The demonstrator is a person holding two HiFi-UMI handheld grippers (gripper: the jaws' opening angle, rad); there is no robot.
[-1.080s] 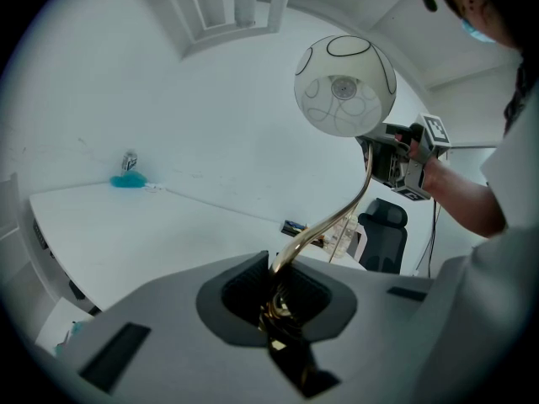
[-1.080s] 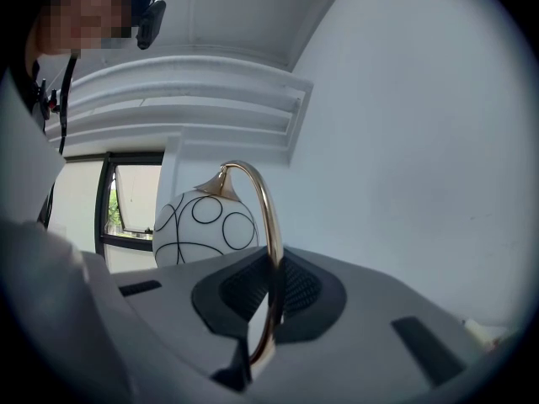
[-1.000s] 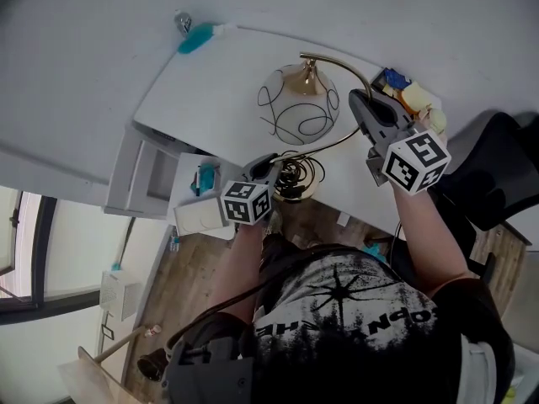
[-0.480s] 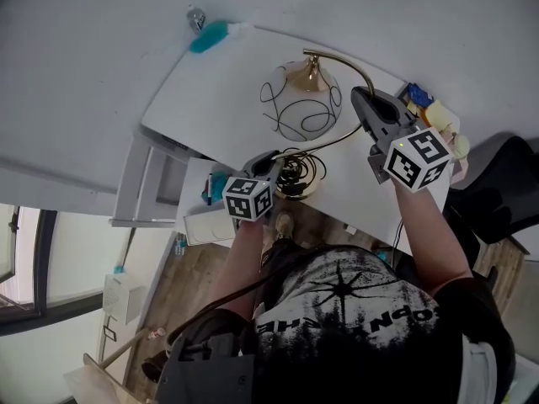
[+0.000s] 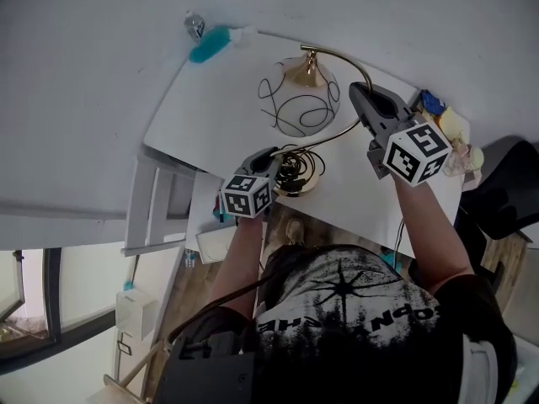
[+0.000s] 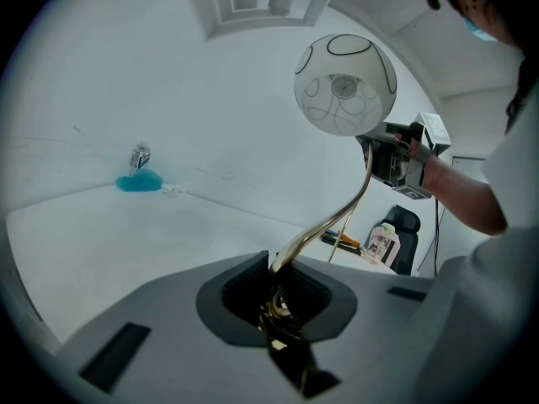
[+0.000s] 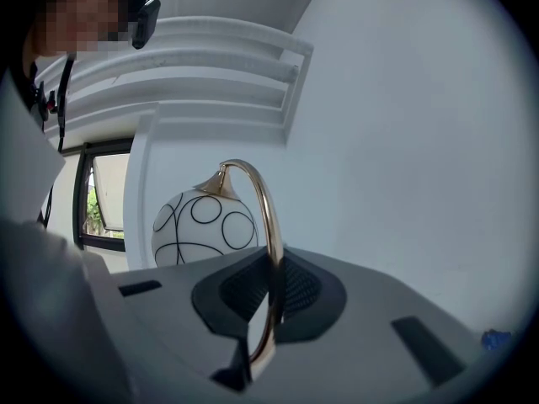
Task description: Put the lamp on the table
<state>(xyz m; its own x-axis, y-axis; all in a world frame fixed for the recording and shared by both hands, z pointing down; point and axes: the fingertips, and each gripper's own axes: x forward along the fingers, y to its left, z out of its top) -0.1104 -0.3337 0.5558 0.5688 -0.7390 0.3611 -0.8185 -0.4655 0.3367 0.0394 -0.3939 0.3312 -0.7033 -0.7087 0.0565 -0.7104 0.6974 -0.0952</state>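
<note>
The lamp has a white globe shade (image 5: 295, 106) with black swirls, a curved brass neck (image 5: 337, 135) and a brass base (image 5: 296, 178) wrapped in coiled cord. It stands upright over the near edge of the white table (image 5: 219, 116); I cannot tell whether the base touches the top. My left gripper (image 5: 271, 160) is shut on the neck just above the base, seen close in the left gripper view (image 6: 282, 297). My right gripper (image 5: 364, 99) is shut on the neck's upper curve, with the brass rod between its pads (image 7: 271, 297) and the shade (image 7: 202, 225) behind.
A teal brush (image 5: 206, 45) and a small metal object (image 5: 194, 26) lie at the table's far corner by the white wall. Small colourful items (image 5: 446, 124) crowd the right end. A black chair (image 5: 505, 192) stands right, a white shelf unit (image 5: 160, 200) lower left.
The lamp and both grippers have shifted a little farther in over the table, away from the person. Both grips on the neck are unchanged.
</note>
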